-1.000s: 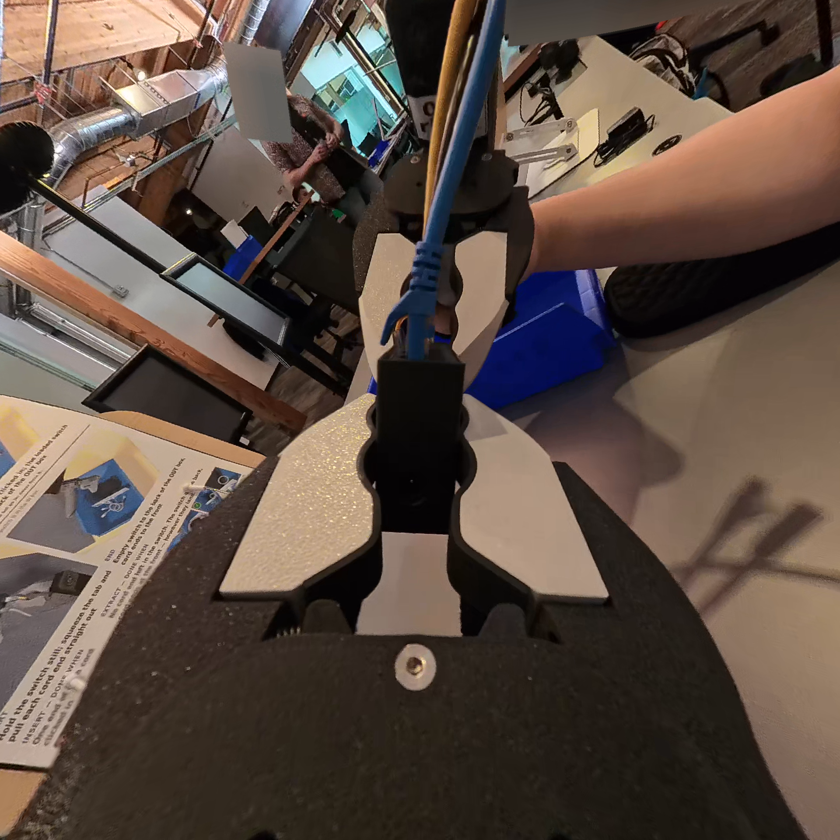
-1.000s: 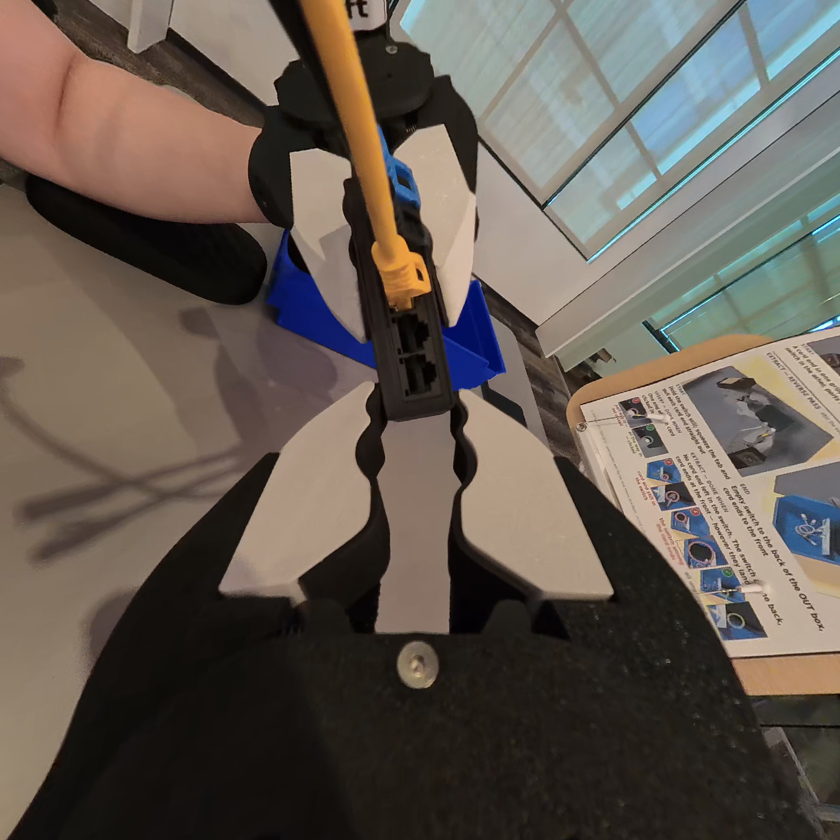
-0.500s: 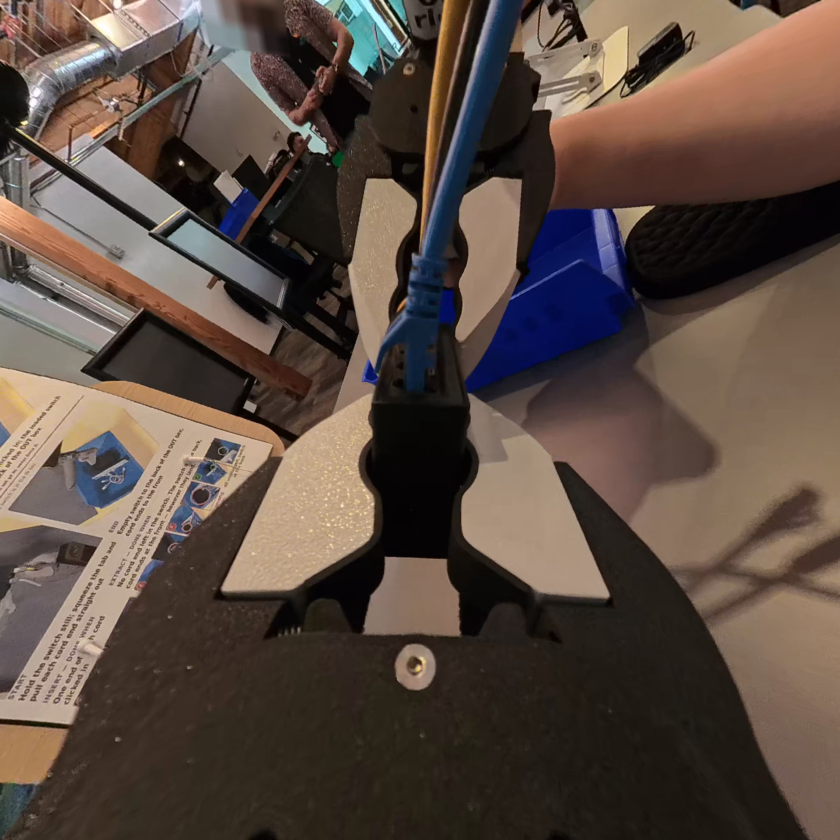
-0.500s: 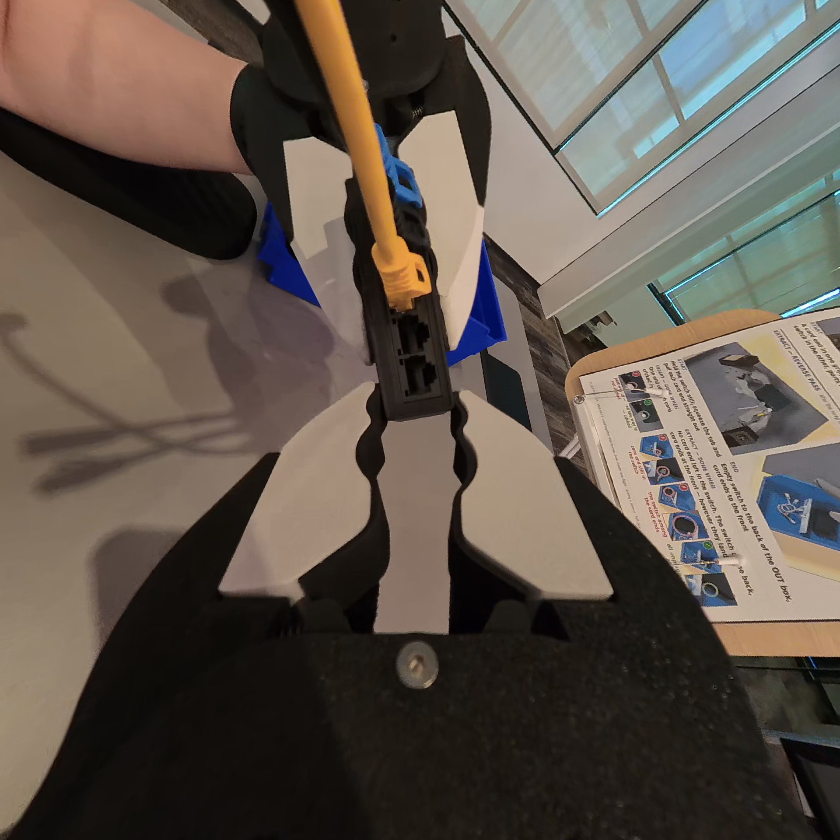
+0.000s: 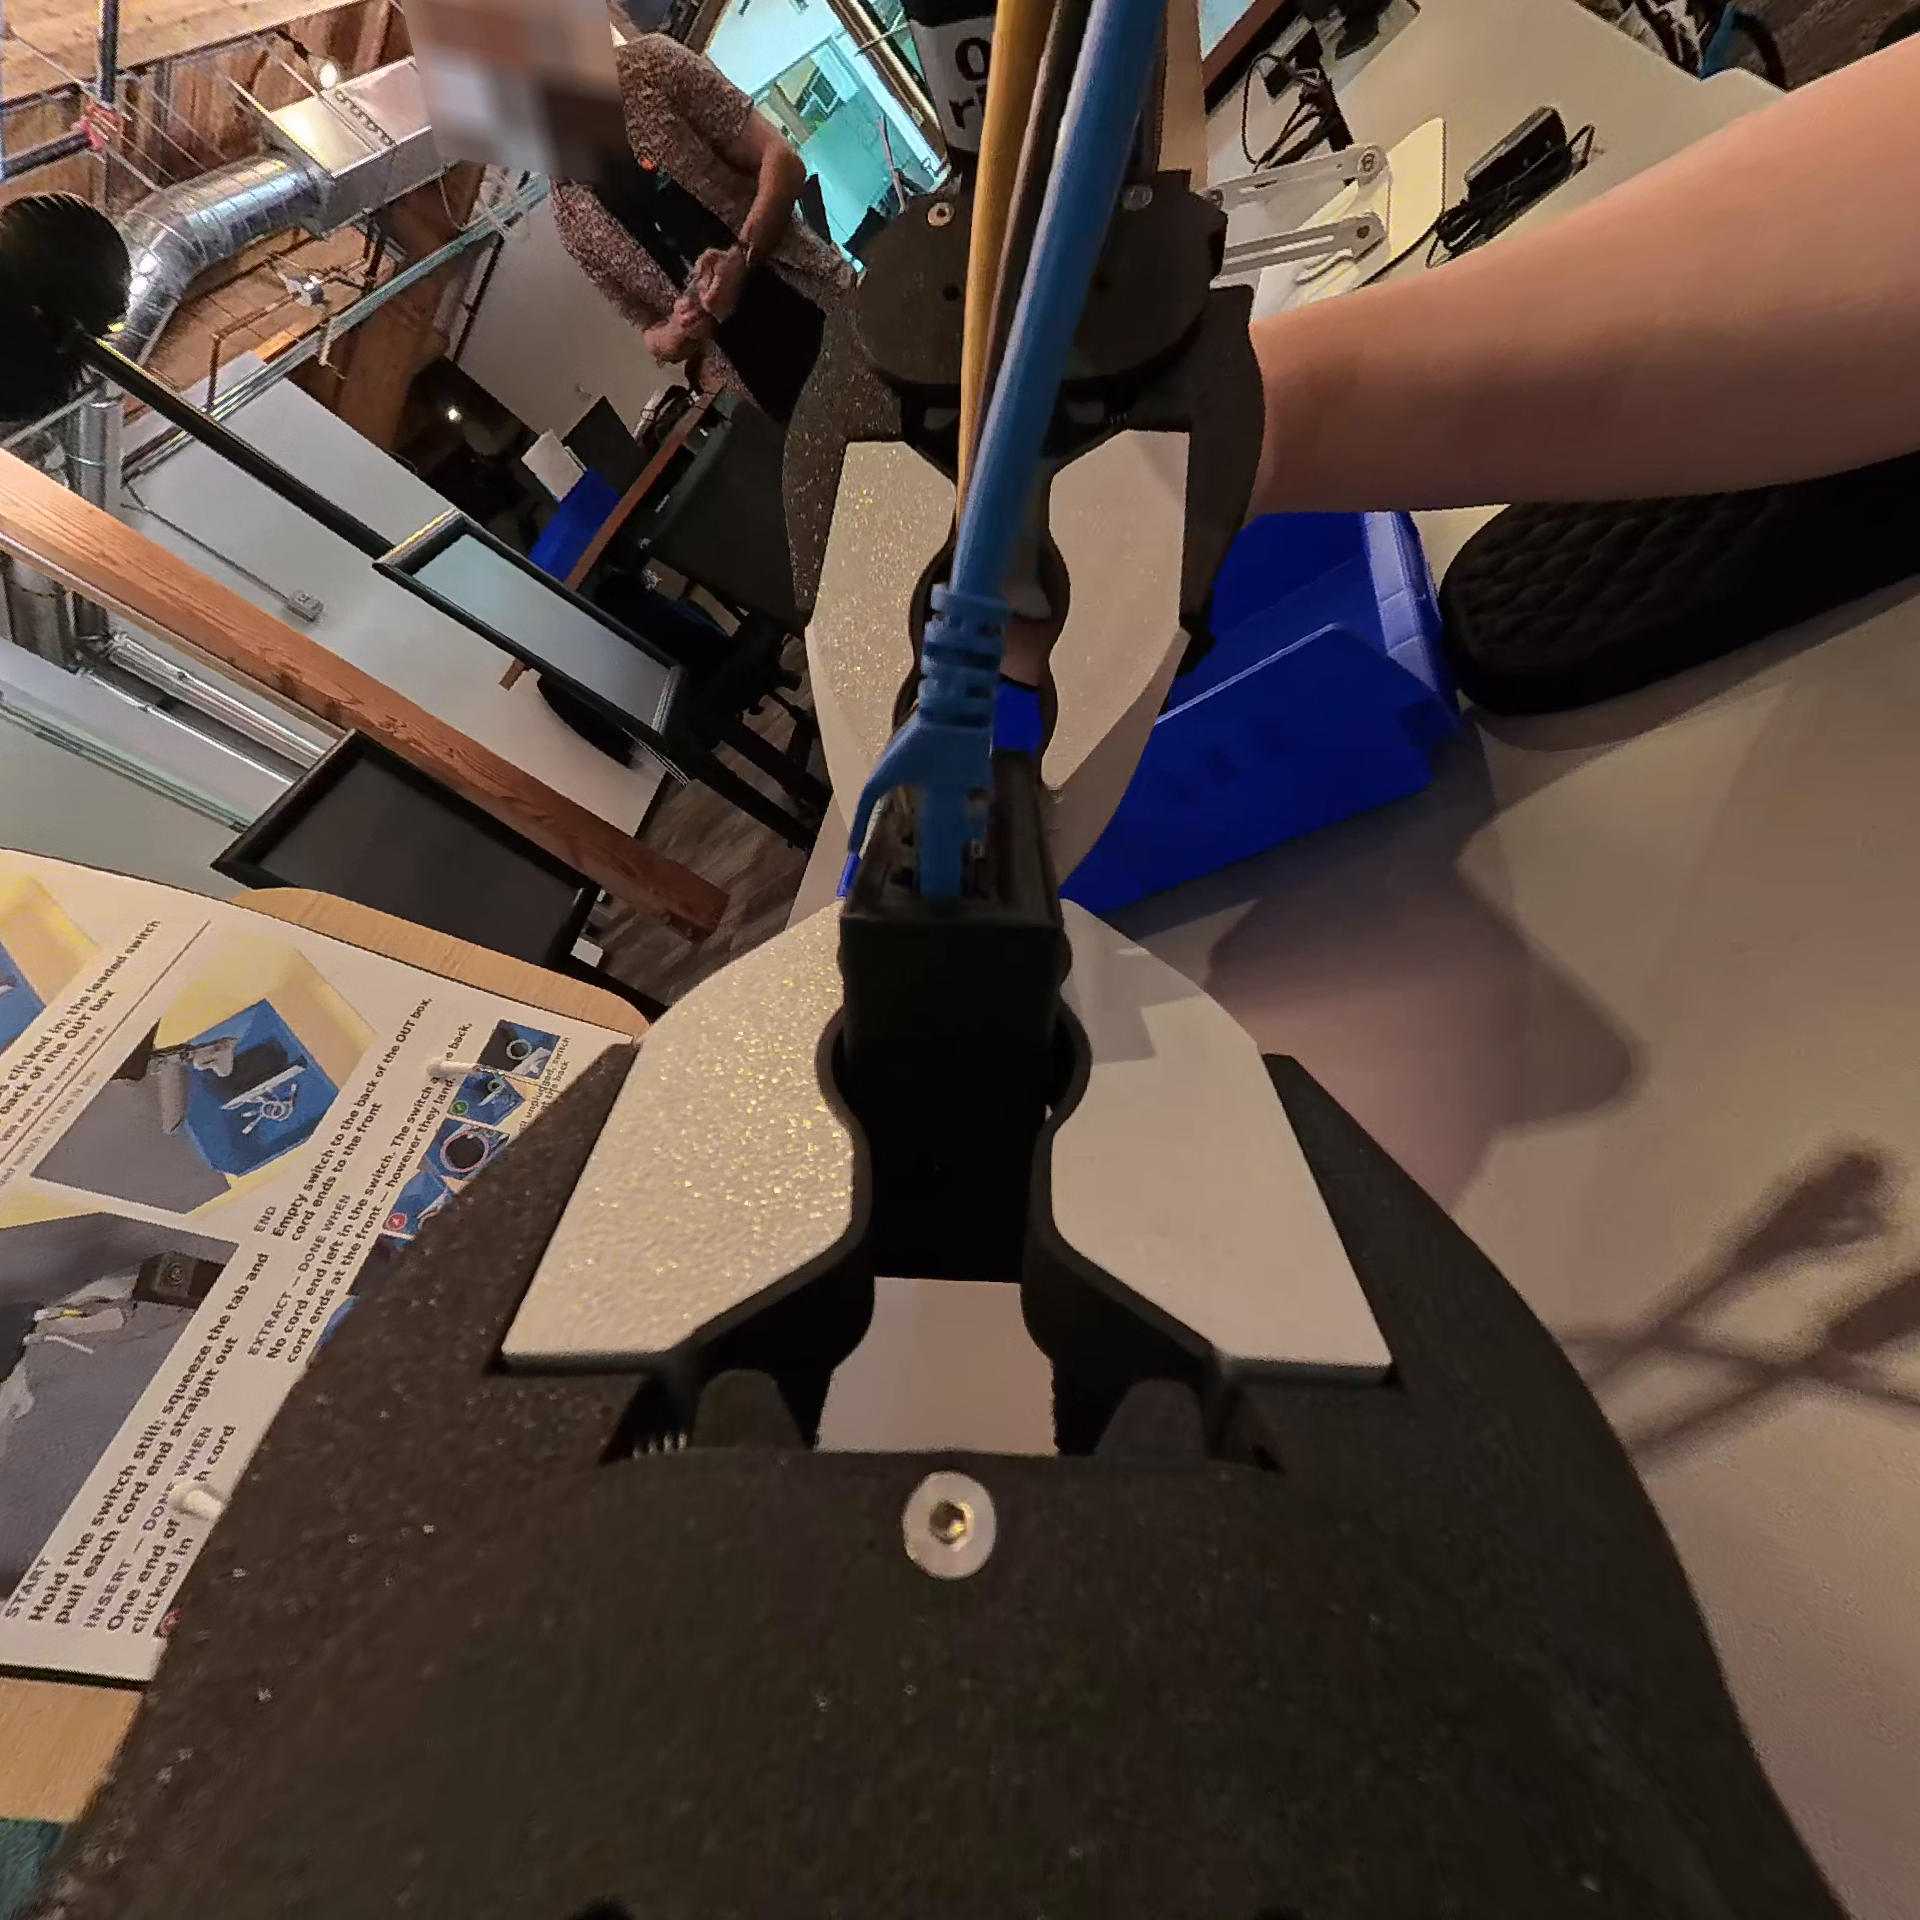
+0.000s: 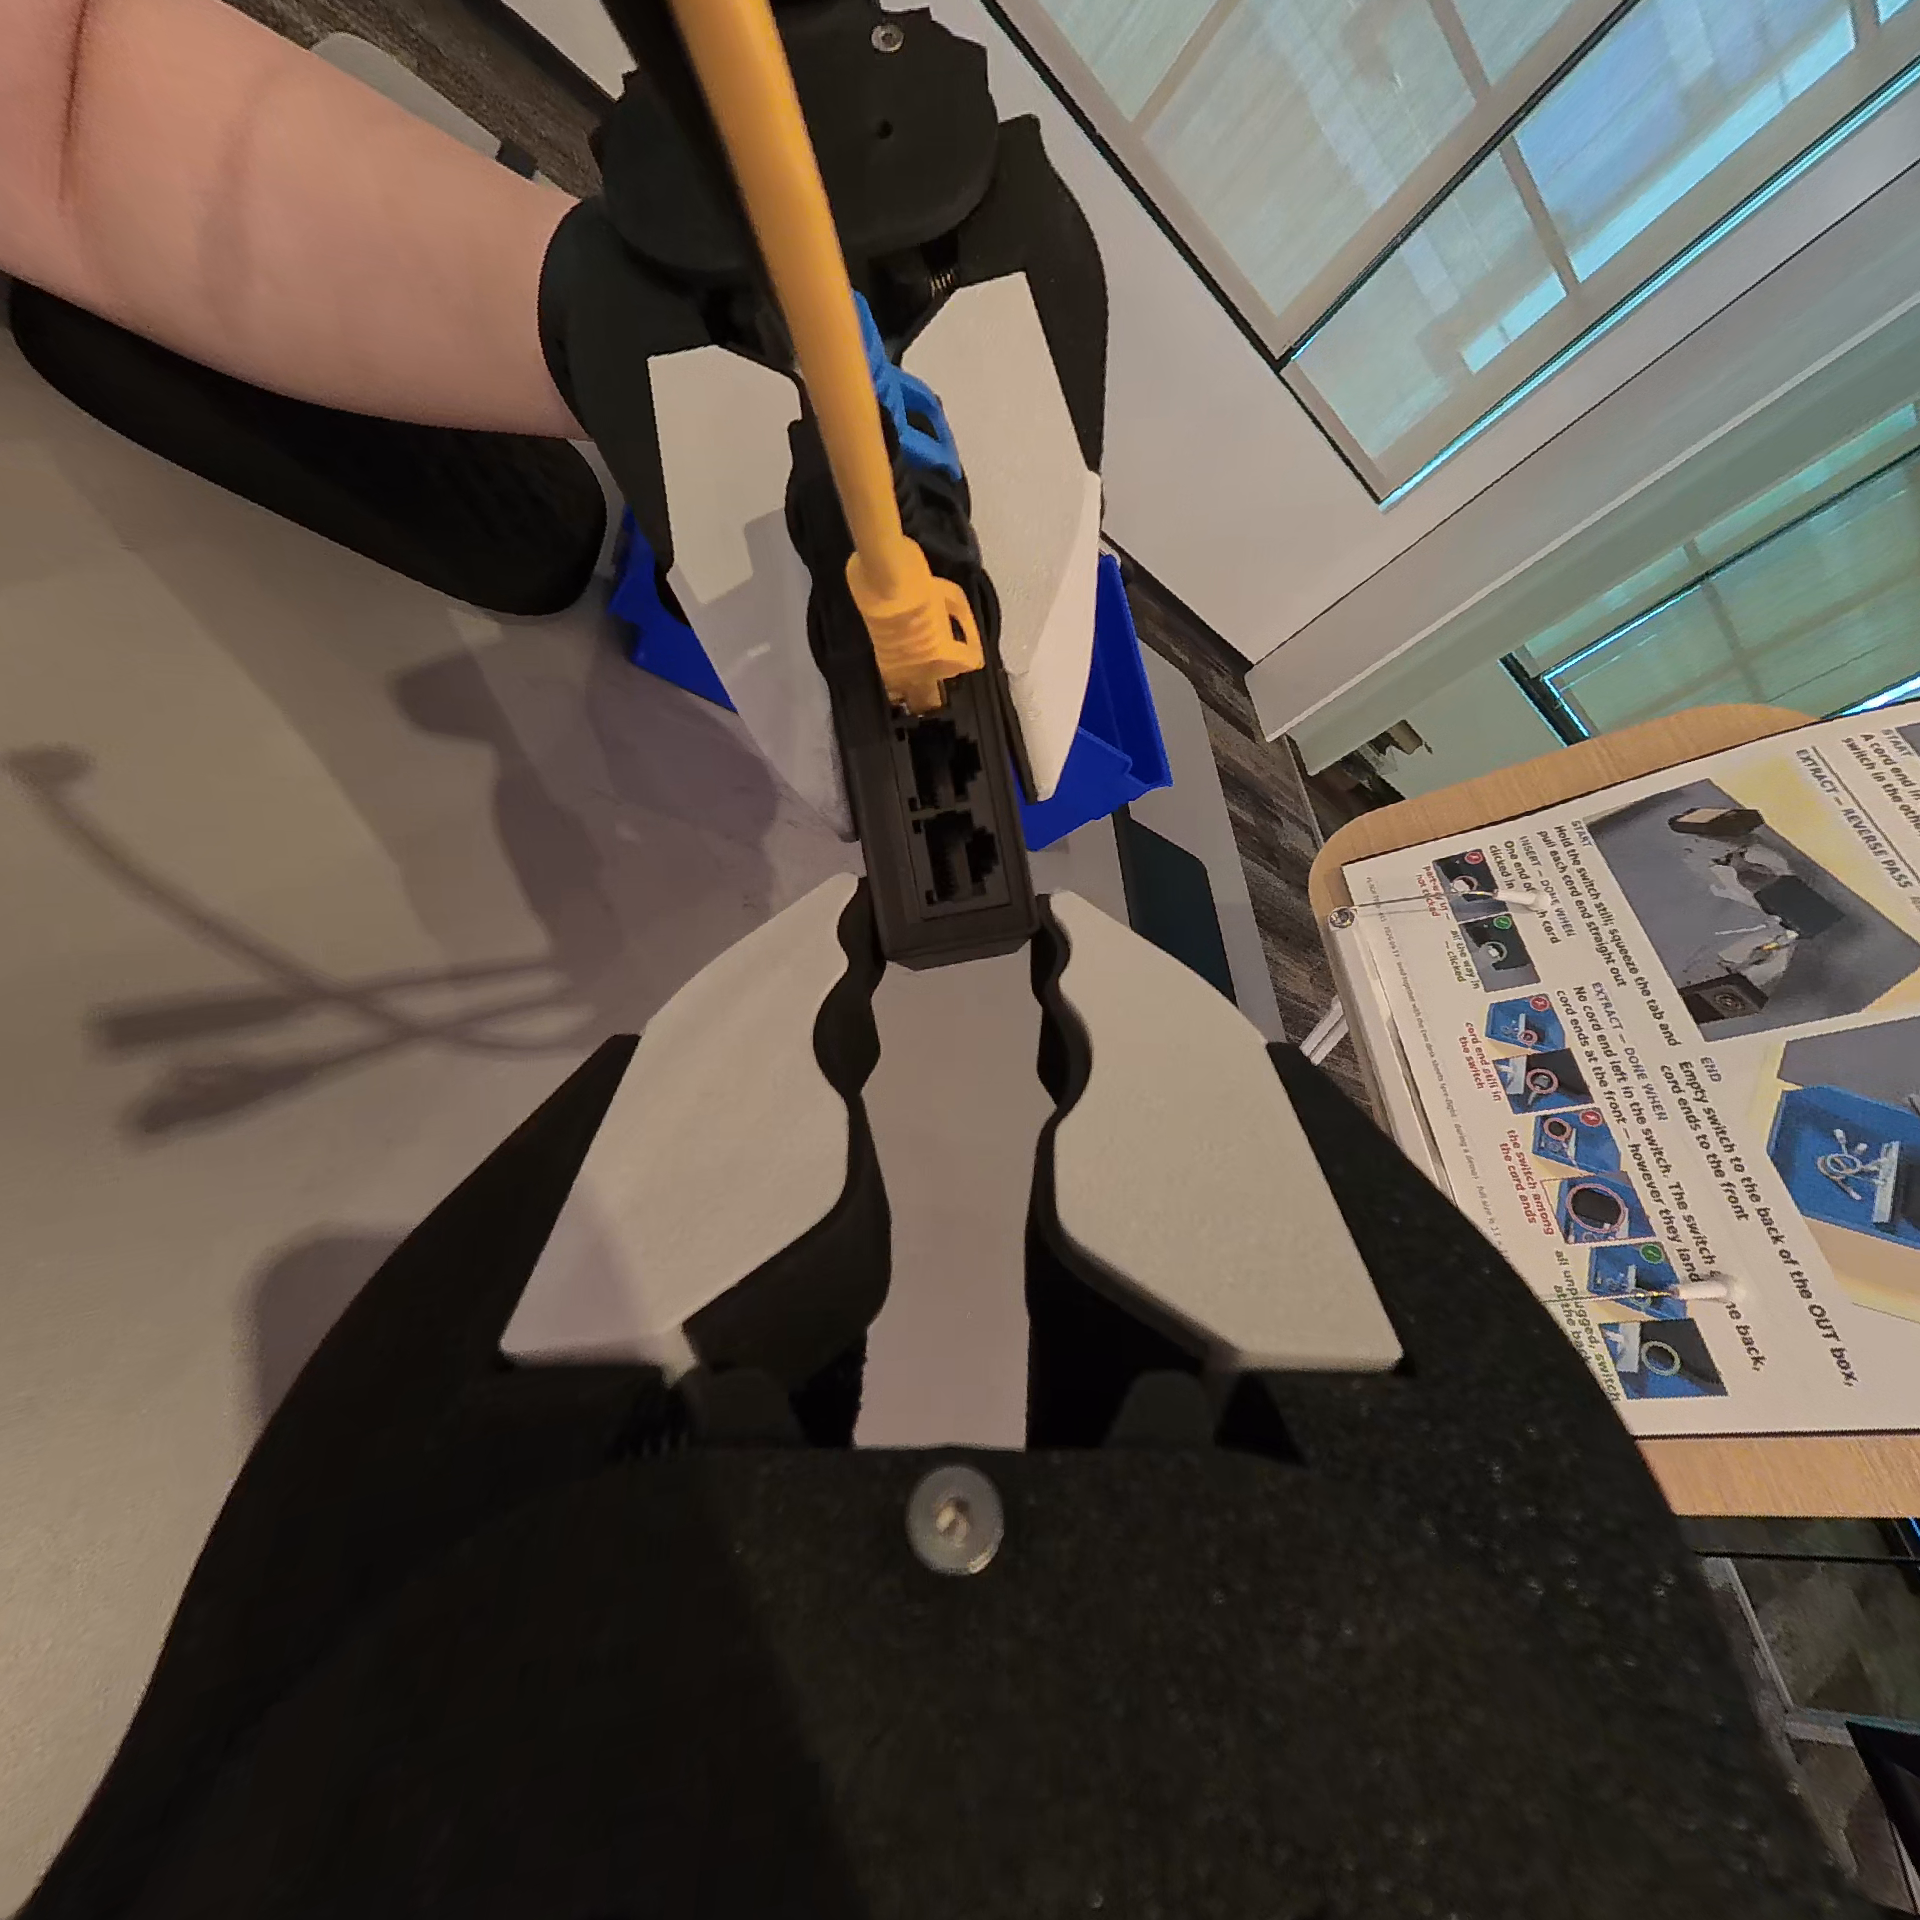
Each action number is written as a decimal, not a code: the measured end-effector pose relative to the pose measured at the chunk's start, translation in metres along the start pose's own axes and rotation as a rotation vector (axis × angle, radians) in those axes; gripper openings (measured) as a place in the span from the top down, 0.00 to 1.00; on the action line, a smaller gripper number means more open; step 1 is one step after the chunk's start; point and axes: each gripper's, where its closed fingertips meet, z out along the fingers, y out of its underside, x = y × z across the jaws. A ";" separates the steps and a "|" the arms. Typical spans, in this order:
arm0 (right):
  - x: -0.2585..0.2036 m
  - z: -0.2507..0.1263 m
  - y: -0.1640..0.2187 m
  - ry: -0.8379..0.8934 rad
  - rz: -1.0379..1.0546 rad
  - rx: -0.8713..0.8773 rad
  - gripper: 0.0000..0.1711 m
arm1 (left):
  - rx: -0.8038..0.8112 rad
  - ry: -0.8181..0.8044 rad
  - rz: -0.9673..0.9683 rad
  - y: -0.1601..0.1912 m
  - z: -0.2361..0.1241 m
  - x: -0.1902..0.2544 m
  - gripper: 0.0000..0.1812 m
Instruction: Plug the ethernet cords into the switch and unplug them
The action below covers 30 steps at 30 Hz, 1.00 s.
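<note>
Here the printed instruction sheet (image 6: 1662, 1049) lies beside the black switch (image 6: 940, 821).

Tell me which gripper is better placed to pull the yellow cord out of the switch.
Right, probably. The left gripper is clamped deep on the switch, steadying it. The right gripper only flanks the switch's near end, and the yellow cord is plugged in just beyond its tips.

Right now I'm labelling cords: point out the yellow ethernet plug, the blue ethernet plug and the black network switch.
yellow ethernet plug (image 6: 914, 629), right wrist view, on its boot.
blue ethernet plug (image 5: 958, 717), left wrist view, on its ribbed boot.
black network switch (image 6: 951, 831), right wrist view, on its port face.
</note>
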 end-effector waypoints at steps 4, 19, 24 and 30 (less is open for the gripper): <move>-0.001 0.000 -0.001 -0.007 -0.005 0.014 0.85 | 0.008 0.006 0.001 -0.001 -0.001 0.001 0.84; 0.033 -0.055 -0.018 0.084 0.100 0.120 0.74 | -0.097 -0.113 0.109 0.008 -0.012 -0.023 0.84; 0.086 -0.113 -0.062 0.158 0.078 0.014 0.78 | -0.154 -0.172 0.133 0.022 -0.019 -0.038 0.84; 0.106 -0.099 -0.129 0.012 0.052 -0.126 0.77 | -0.168 -0.178 0.138 0.027 -0.018 -0.042 0.84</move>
